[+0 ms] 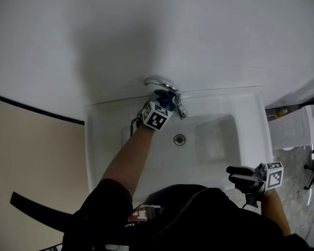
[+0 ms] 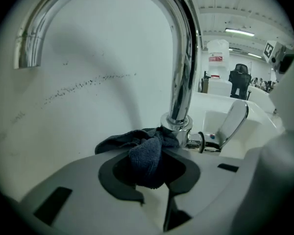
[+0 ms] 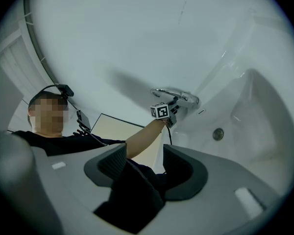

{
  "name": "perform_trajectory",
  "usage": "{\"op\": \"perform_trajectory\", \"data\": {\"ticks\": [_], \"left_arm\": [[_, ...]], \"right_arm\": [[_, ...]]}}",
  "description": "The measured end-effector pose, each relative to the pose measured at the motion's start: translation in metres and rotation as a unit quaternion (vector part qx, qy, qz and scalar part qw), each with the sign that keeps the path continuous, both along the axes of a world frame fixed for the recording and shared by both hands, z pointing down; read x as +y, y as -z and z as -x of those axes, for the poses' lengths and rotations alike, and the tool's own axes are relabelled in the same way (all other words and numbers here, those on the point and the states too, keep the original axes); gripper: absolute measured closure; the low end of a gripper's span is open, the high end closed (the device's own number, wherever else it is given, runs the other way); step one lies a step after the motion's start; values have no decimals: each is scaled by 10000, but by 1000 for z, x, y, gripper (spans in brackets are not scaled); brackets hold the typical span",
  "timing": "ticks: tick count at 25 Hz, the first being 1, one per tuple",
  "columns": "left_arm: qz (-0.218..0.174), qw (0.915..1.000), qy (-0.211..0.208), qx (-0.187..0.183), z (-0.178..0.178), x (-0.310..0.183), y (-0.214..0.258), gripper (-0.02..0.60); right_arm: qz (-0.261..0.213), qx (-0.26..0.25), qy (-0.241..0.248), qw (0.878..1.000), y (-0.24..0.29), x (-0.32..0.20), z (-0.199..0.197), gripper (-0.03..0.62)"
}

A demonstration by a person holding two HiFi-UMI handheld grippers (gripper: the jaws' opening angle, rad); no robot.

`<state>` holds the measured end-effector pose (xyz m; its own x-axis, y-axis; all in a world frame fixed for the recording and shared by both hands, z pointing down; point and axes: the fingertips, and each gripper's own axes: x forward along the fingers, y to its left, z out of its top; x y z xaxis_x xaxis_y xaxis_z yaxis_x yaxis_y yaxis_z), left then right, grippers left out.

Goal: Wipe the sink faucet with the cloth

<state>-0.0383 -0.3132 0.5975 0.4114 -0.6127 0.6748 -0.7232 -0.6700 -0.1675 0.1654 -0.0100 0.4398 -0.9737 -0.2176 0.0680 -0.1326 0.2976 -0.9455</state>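
Note:
The chrome gooseneck faucet (image 1: 164,84) stands at the back rim of the white sink (image 1: 220,140). My left gripper (image 1: 167,102) is right in front of its base, shut on a dark blue cloth (image 1: 164,97). In the left gripper view the bunched cloth (image 2: 148,155) sits between the dark pads and reaches the foot of the faucet (image 2: 178,122); the lever handle (image 2: 233,121) is to its right. My right gripper (image 1: 236,172) hovers over the sink's near right corner, open with nothing between its jaws. In the right gripper view, past that gripper (image 3: 144,163), the faucet (image 3: 180,97) shows far off.
The drain (image 1: 179,139) lies in the middle of the basin. A white wall (image 1: 146,30) rises close behind the faucet. A beige panel (image 1: 31,161) is left of the sink, and white containers (image 1: 295,127) stand on the floor to the right.

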Motion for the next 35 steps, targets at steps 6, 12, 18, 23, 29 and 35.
{"op": "perform_trajectory", "data": {"ticks": [6,12,18,23,29,35], "left_arm": [[95,9991,-257,322,-19,53,20,499],[-357,9930,-1113,-174,-57,69,37,499],[-1633,8925,-3255,-2663,-69,75,8,499],[-1334,9045,-3325,-2312,-63,91,3,499],[-565,9647,-2442,-811,-47,115,-1,499],[-565,9854,-1009,1249,-47,49,60,499]], "right_arm": [[-221,30,-324,9992,4,-9,-10,370],[-341,-33,-518,9981,8,-13,-13,370],[-235,46,-631,9977,-9,-6,-24,370],[-343,-13,-651,9973,-6,-2,-25,370],[-421,-31,-835,9956,-9,-3,-31,370],[-399,0,-866,9954,-14,-4,-34,370]]}}
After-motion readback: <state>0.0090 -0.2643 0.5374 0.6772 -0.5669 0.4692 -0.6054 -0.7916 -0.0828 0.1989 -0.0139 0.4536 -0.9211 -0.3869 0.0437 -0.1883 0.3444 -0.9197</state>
